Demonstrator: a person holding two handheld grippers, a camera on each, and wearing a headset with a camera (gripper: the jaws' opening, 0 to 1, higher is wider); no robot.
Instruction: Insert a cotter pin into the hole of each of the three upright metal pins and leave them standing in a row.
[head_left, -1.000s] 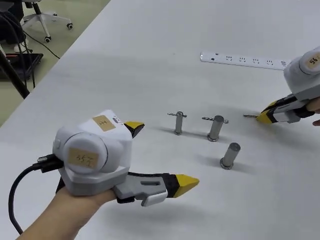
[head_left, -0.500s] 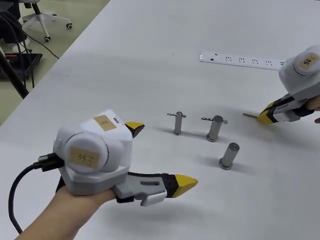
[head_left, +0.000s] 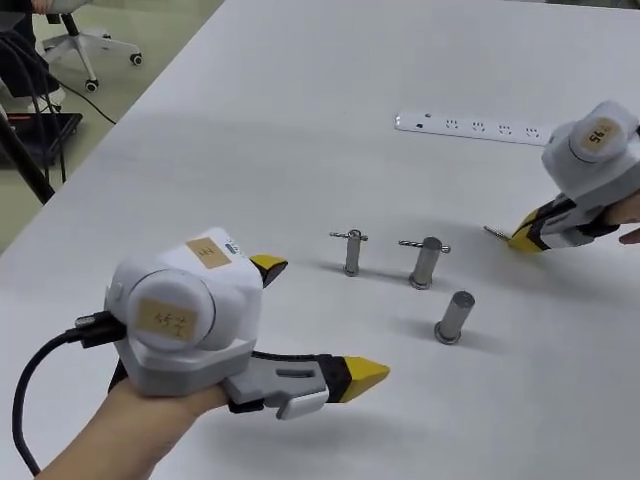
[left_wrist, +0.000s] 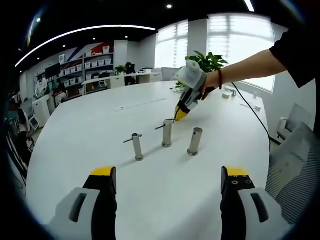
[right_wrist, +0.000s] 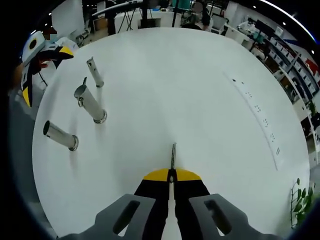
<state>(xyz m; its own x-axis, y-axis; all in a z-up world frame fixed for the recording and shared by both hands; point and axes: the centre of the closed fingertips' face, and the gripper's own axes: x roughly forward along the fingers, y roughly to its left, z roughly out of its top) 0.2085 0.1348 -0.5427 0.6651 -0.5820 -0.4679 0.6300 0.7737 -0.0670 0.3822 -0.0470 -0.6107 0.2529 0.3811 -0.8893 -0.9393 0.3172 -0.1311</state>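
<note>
Three upright metal pins stand on the white table. The left pin (head_left: 352, 252) and the middle pin (head_left: 425, 262) each carry a cotter pin through the top. The nearer right pin (head_left: 453, 317) has a bare top. My right gripper (head_left: 522, 240) is shut on a cotter pin (head_left: 493, 233) that pokes out toward the pins, low over the table and right of the middle pin. The right gripper view has that cotter pin (right_wrist: 173, 152) straight ahead of the shut tips (right_wrist: 172, 175). My left gripper (head_left: 318, 320) hangs open and holds nothing, left of and nearer than the pins (left_wrist: 167, 133).
A white power strip (head_left: 470, 128) lies across the table beyond the pins. The table's left edge (head_left: 120, 120) drops to a floor with an office chair (head_left: 80, 35) and a dark stand. A black cable (head_left: 30, 380) trails from my left gripper.
The right gripper's body has swung a little left and more upright, its tips and cotter pin staying about where they were. The left gripper and the three pins have not moved.
</note>
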